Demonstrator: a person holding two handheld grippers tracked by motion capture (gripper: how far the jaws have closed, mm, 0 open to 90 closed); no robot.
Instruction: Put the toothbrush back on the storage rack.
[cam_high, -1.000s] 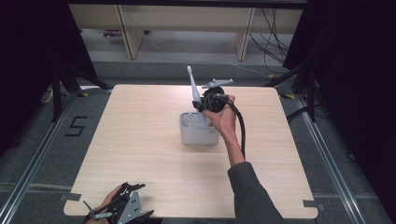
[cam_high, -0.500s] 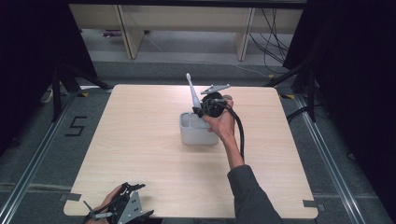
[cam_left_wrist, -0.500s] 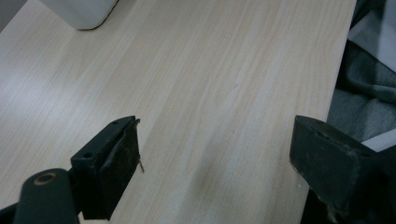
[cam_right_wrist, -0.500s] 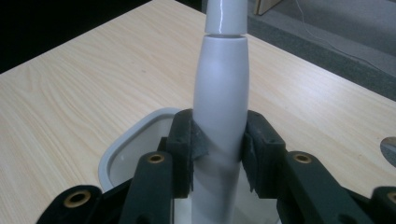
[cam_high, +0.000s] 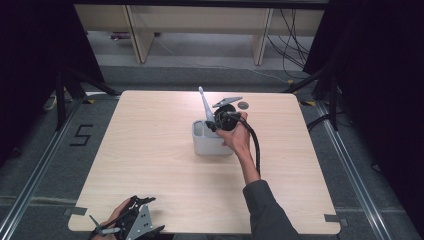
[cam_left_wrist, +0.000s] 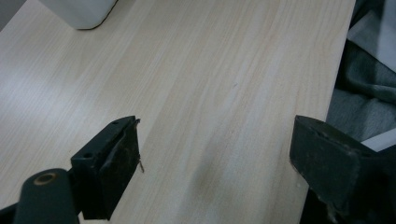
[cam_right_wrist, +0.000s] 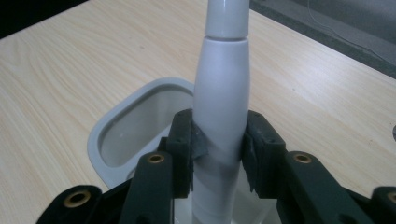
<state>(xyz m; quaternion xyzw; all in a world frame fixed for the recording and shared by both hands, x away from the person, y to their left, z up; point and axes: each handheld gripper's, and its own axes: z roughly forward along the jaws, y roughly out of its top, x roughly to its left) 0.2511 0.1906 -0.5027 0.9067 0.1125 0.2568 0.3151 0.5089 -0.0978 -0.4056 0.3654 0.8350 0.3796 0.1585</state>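
Right gripper (cam_right_wrist: 218, 154) clamping white handle (cam_right_wrist: 222, 93) above grey holder (cam_right_wrist: 100, 135); left gripper (cam_left_wrist: 215, 163) jaws spread over table (cam_left_wrist: 210, 70).

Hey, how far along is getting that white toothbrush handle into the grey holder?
Done: the right tool is clamped on the white toothbrush handle, directly over the grey holder. In hand: its lower end sits at the holder's opening, though how deep it reaches is hidden. Left: probably lowering it fully, then letting go. The left tool rests open at the near edge of the table, empty.
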